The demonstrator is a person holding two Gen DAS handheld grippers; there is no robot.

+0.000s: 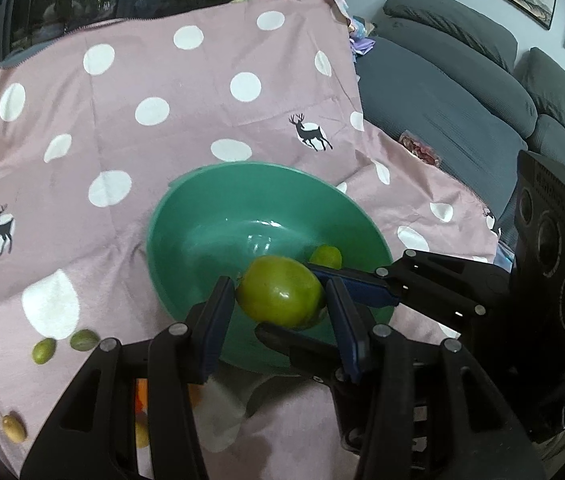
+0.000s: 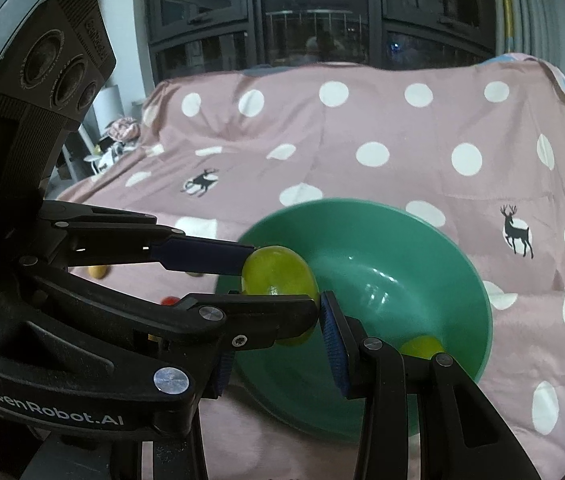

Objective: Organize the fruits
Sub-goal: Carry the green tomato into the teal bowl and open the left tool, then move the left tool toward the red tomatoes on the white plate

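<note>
Left gripper (image 1: 280, 308): I have its jaws closed partway on the big fruit (image 1: 280, 292), a blue pad pressed to each side.
Big fruit: green and glossy, held in the air over the near edge of the bowl (image 1: 170, 240), not touching it.
Right gripper (image 2: 278, 336): I see its jaws spread wide with nothing clamped. It comes in crosswise to the left one, with one finger beyond the big fruit and one on the near side. I cannot tell whether either pad touches the fruit.
Crossing: in the right wrist view, the left gripper's lower finger lies across the gap between my right fingers and hides most of the left-hand pad.
Bowl: green, tilted toward the cameras, resting on the cloth (image 1: 162, 80).
Small fruit (image 1: 325, 257): yellow-green, lying inside the bowl low against its wall, partly hidden behind a right finger.
Cloth: pink with white dots and black deer, draped over the work surface.
Loose fruits: two small green ones (image 1: 44, 351) (image 1: 83, 340) lie side by side on the cloth, left of the bowl. A tan one (image 1: 13, 427) lies nearer the camera, well apart from them.
Sofa (image 1: 462, 80): grey, to the right of the cloth.
</note>
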